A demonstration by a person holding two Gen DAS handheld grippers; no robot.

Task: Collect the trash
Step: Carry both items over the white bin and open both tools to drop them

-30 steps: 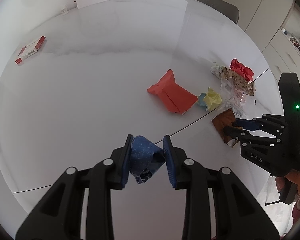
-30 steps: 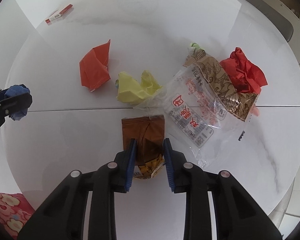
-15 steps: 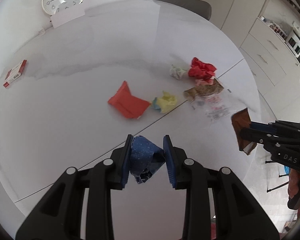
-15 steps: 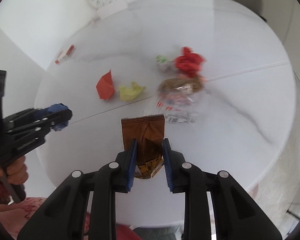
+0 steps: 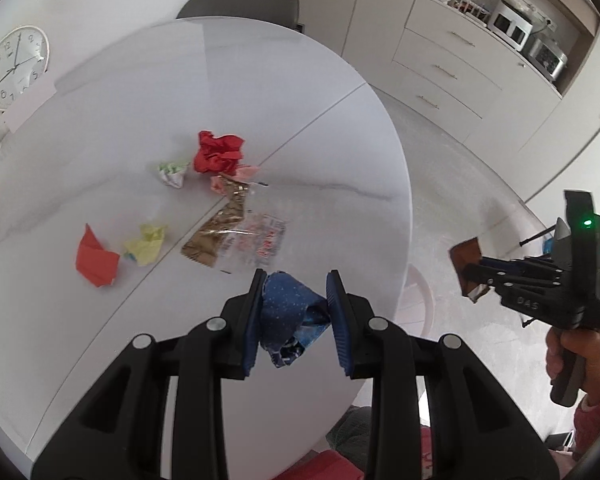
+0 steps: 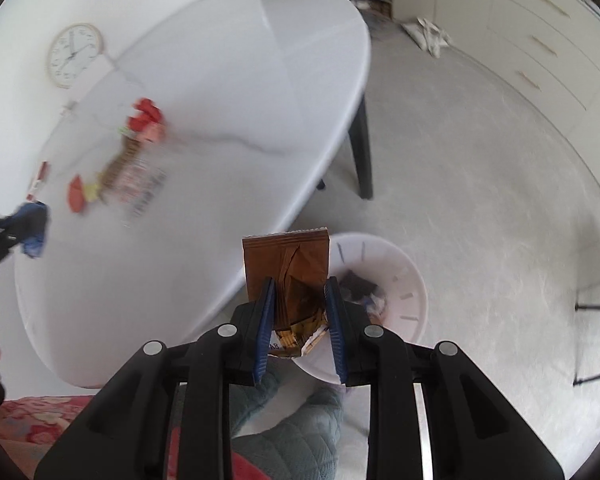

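Note:
My left gripper [image 5: 296, 280] is shut on a crumpled blue paper [image 5: 288, 316] above the near edge of the white round table [image 5: 100, 360]. My right gripper [image 6: 300, 284] grips a brown snack wrapper [image 6: 288, 264] past the table's edge, over the rim of a white bin [image 6: 404, 280] on the floor; its jaws are opening slightly with the wrapper still pinched between the pads. Some trash lies inside the bin. On the table remain a red paper ball [image 5: 218, 154], an orange folded paper [image 5: 96, 260], a yellow paper [image 5: 148, 242], a clear bag [image 5: 260, 240] and a gold-brown wrapper [image 5: 216, 232].
A grey chair [image 5: 240, 4] stands behind the table, and a wall clock [image 5: 14, 66] hangs at the left. Cabinets with drawers [image 5: 452, 76] line the far wall. A black table leg [image 6: 360, 152] stands on the grey floor. A quilted sleeve [image 6: 284, 440] shows below my right gripper.
Both grippers swung right, away from the trash pile. The right one carried the brown wrapper off the table to above the white bin. The left one kept the blue paper.

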